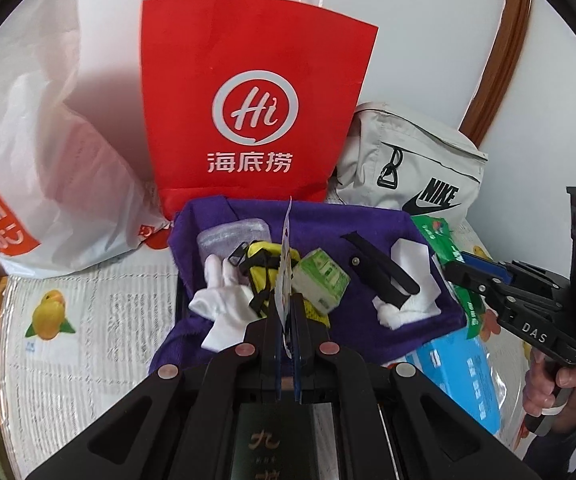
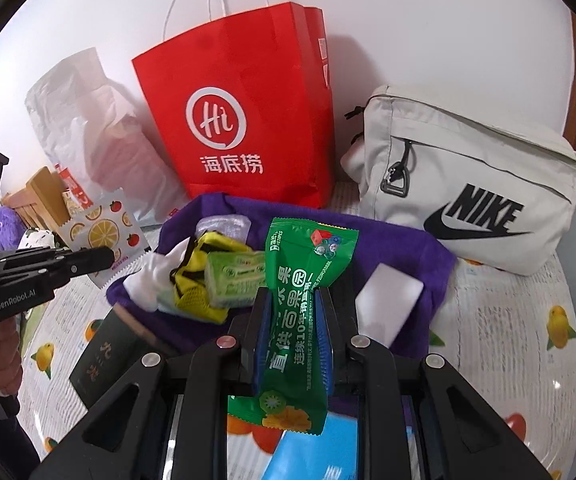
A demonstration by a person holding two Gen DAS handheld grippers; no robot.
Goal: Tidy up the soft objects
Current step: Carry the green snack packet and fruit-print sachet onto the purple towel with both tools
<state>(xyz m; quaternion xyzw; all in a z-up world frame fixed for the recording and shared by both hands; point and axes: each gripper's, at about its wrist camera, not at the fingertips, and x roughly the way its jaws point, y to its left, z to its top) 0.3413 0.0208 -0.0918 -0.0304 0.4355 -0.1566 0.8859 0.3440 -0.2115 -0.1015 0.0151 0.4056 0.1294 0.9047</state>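
Observation:
My left gripper (image 1: pixel 288 312) is shut on a flat fruit-print sachet (image 1: pixel 285 264), seen edge-on; in the right wrist view the sachet (image 2: pixel 103 236) is held left of the cloth. My right gripper (image 2: pixel 294 308) is shut on a green snack packet (image 2: pixel 304 280), held above a purple cloth (image 1: pixel 328 220); the packet also shows in the left wrist view (image 1: pixel 444 248). On the cloth lie a white glove (image 1: pixel 223 300), a yellow mesh pouch (image 2: pixel 195 300), a green tissue pack (image 1: pixel 322 280), a black strap (image 1: pixel 384 272) and a white sponge (image 2: pixel 388 300).
A red paper bag (image 1: pixel 255 100) stands behind the cloth against the wall. A white plastic bag (image 1: pixel 47 184) is at left, a grey Nike pouch (image 2: pixel 468 184) at right. A blue packet (image 1: pixel 464 380) and a dark box (image 2: pixel 103 360) lie on the fruit-print tablecloth (image 1: pixel 87 320).

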